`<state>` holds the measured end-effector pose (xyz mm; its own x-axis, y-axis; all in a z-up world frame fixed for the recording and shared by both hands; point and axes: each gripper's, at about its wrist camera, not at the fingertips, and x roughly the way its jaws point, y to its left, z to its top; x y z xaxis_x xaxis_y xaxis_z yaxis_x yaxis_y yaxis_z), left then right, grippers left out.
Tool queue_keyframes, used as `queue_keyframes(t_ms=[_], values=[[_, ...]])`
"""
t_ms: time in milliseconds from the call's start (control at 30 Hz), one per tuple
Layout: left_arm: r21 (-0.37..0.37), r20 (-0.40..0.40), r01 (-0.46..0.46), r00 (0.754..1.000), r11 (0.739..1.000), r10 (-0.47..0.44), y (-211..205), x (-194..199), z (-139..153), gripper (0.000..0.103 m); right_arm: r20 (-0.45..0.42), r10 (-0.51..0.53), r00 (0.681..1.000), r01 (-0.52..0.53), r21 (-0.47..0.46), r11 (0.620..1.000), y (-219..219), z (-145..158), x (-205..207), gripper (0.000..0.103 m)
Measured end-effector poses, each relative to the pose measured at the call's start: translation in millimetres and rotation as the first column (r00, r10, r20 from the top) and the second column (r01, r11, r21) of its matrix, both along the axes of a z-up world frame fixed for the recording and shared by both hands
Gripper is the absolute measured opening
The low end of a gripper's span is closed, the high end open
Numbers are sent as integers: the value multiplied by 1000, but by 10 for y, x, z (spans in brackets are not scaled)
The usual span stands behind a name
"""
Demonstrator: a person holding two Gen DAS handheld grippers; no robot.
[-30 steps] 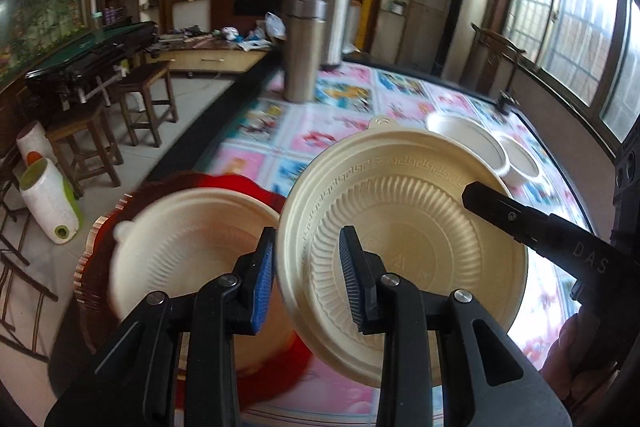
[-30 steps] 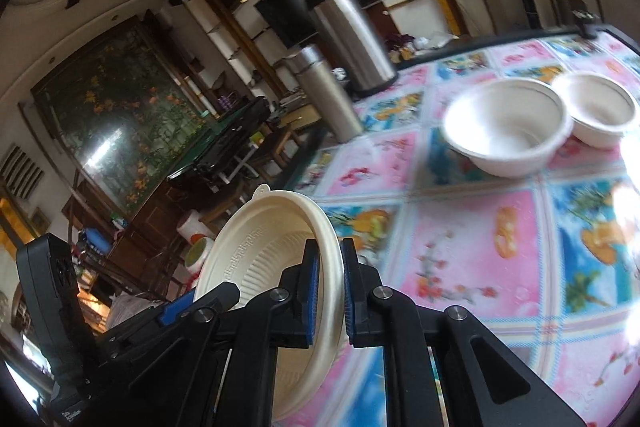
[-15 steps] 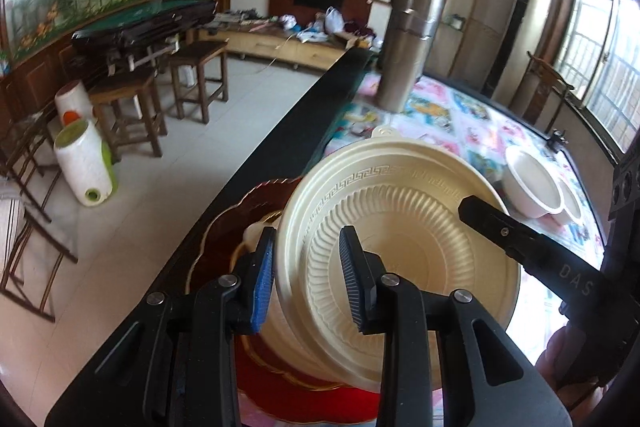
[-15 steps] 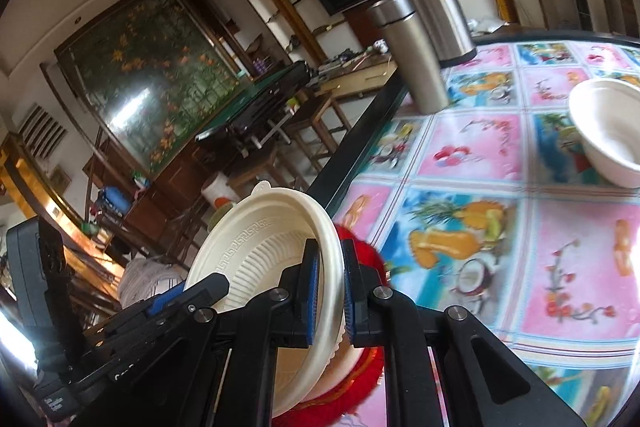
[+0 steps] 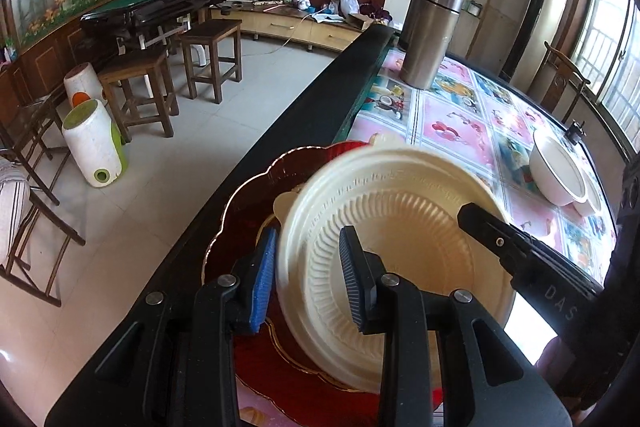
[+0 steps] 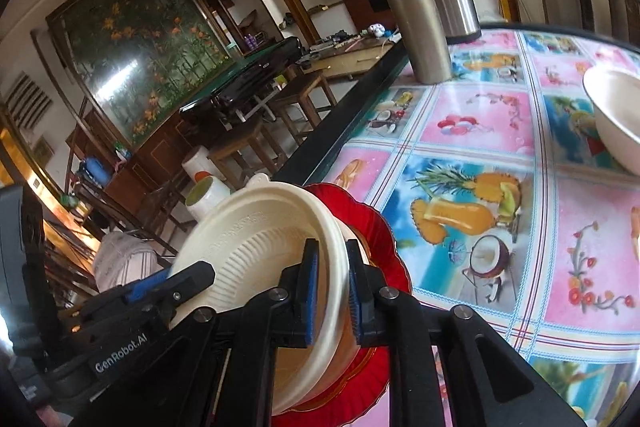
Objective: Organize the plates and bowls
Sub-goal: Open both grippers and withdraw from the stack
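A cream ribbed plate [image 5: 404,235] lies tilted on another cream plate [image 5: 281,205], which sits on a red scalloped plate [image 5: 244,199] at the table's left edge. My left gripper [image 5: 308,277] is open and straddles the top plate's near rim without pinching it. My right gripper [image 6: 332,291] straddles the opposite rim of the cream plate [image 6: 256,243], its pads slightly parted; the plate looks blurred against them. The red plate [image 6: 386,243] shows underneath. Two white bowls [image 5: 556,179] stand at the far right.
Two steel flasks [image 6: 420,23] stand at the far end of the table. The flowered tablecloth [image 6: 480,207] lies bare between them and the plates. A dark table edge [image 5: 288,139] runs along the left, with stools and floor beyond it.
Both grippers carried the cream plate left and down onto the stack on the red plate. The right jaws have widened a little around its rim.
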<state>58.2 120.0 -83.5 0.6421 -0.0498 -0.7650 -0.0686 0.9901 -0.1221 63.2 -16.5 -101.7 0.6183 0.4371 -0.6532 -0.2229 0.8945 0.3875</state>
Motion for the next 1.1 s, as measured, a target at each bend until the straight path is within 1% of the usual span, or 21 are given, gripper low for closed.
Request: queue_keyframes(t_ms=[33, 67, 100, 133, 200, 267, 333, 400, 467, 533, 600, 700, 833, 933, 1033, 1100], values=[[-9, 9, 5, 1000, 1000, -5, 8, -10, 20, 29, 17, -5, 1000, 5, -6, 1000, -8, 19, -21, 27], [-15, 17, 7, 1000, 1000, -7, 32, -17, 48, 29, 27, -11, 1000, 11, -11, 1000, -15, 39, -36, 31], [-19, 25, 6, 1000, 1000, -6, 47, -26, 73, 29, 40, -14, 999, 15, -11, 1000, -41, 58, -49, 36], [-20, 36, 4, 999, 1000, -4, 65, -36, 106, 30, 46, -15, 999, 16, -6, 1000, -60, 66, -56, 39], [-30, 51, -2, 999, 1000, 3, 111, -48, 170, 30, 56, -29, 998, 28, 13, 1000, -140, 84, -65, 39], [-56, 61, -15, 998, 998, 18, 161, -57, 218, 30, 62, -48, 997, 45, 41, 998, -249, 99, -72, 39], [-56, 66, -24, 997, 998, 28, 154, -68, 256, 30, 63, -75, 995, 71, 63, 995, -392, 114, -69, 39], [-46, 66, -8, 998, 999, 11, 55, -55, 272, 30, 57, -105, 993, 101, 80, 992, -571, 122, -58, 39], [-25, 69, 32, 997, 999, -30, -145, -63, 288, 30, 51, -145, 988, 140, 91, 986, -780, 124, -59, 39], [1, 69, 85, 994, 996, -85, -412, -68, 297, 32, 42, -181, 983, 176, 105, 979, -981, 123, -71, 39], [23, 68, 136, 988, 990, -137, -693, -69, 312, 41, 34, -216, 976, 211, 116, 971, -1199, 115, -90, 39], [57, 59, 204, 976, 977, -208, -1087, -67, 315, 48, 28, -274, 961, 268, 127, 955, -1562, 106, -136, 39], [101, 29, 284, 957, 954, -288, -1639, -22, 268, 48, 13, -340, 940, 335, 151, 930, -1989, 79, -193, 39], [133, 16, 308, 950, 942, -313, -1935, 53, 238, 48, -4, -391, 921, 385, 179, 905, -2330, 57, -232, 39], [162, 20, 308, 949, 937, -315, -2187, 168, 226, 48, -8, -432, 902, 425, 195, 884, -2589, 58, -258, 39], [196, 26, 293, 952, 936, -304, -2354, 246, 220, 48, -16, -462, 887, 455, 211, 865, -2768, 53, -281, 39]])
